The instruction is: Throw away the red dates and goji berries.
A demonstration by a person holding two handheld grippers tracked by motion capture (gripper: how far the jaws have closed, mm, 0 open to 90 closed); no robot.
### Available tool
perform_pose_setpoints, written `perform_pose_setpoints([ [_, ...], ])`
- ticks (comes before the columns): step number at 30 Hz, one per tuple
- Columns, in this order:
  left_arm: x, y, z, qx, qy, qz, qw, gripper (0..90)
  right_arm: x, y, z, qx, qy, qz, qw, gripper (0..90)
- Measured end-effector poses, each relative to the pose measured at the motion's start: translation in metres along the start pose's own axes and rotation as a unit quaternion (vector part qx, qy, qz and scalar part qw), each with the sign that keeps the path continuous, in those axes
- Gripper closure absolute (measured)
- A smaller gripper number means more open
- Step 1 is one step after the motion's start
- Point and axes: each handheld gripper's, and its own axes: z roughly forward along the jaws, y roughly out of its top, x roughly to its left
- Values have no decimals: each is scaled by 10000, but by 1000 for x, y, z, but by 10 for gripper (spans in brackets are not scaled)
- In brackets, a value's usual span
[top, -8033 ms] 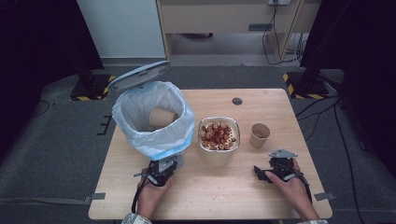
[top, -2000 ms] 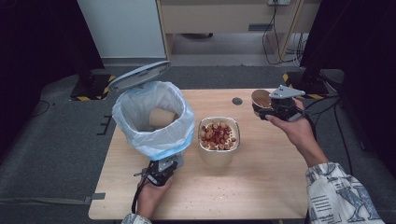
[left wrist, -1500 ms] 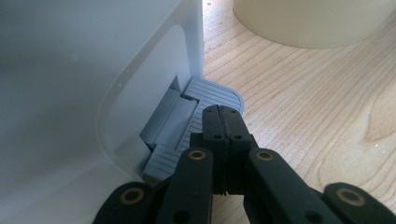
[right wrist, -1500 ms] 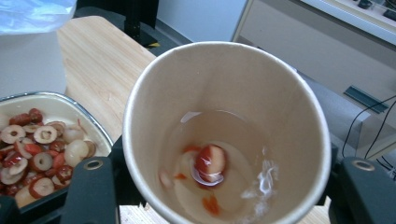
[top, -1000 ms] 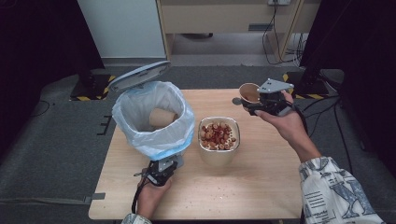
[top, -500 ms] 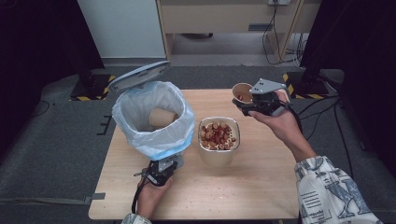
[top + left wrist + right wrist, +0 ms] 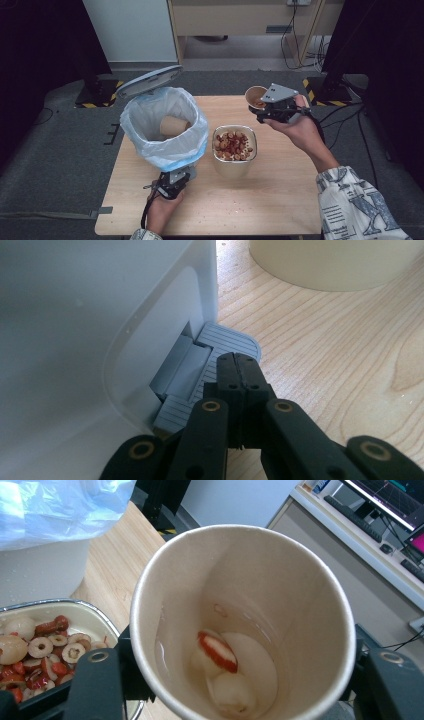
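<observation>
Fig.: my left gripper (image 7: 239, 371), jaws pressed together, presses the bin's grey pedal (image 7: 220, 347) so the lid (image 7: 148, 80) stays up. My right gripper (image 7: 265, 107) clamps the paper cup (image 7: 242, 622), held tilted above the table (image 7: 280, 190), w/ scraps inside, ready for tipping, I judge.

Jaws around paper cup (image 7: 240, 625) mostly hidden behind its wall; bin pedal (image 7: 220, 347) partly covered by closed left gripper (image 7: 240, 370); food bowl (image 7: 75, 610) cropped at edge.
</observation>
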Motion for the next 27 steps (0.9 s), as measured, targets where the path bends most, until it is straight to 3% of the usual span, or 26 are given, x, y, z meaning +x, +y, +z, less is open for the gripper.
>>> perform_pose_setpoints([
  [4, 0, 0, 0, 0, 28, -24, 10000, 894, 3, 3, 0, 74, -84, -226, 9997, 344],
  [16, 1, 0, 0, 3, -6, 52, 10000, 894, 6, 8, 1, 99, -51, -304, 9995, 342],
  [27, 1, 0, 0, 7, -5, 53, 10000, 894, 13, 16, -1, 174, -215, -744, 9968, 340],
])
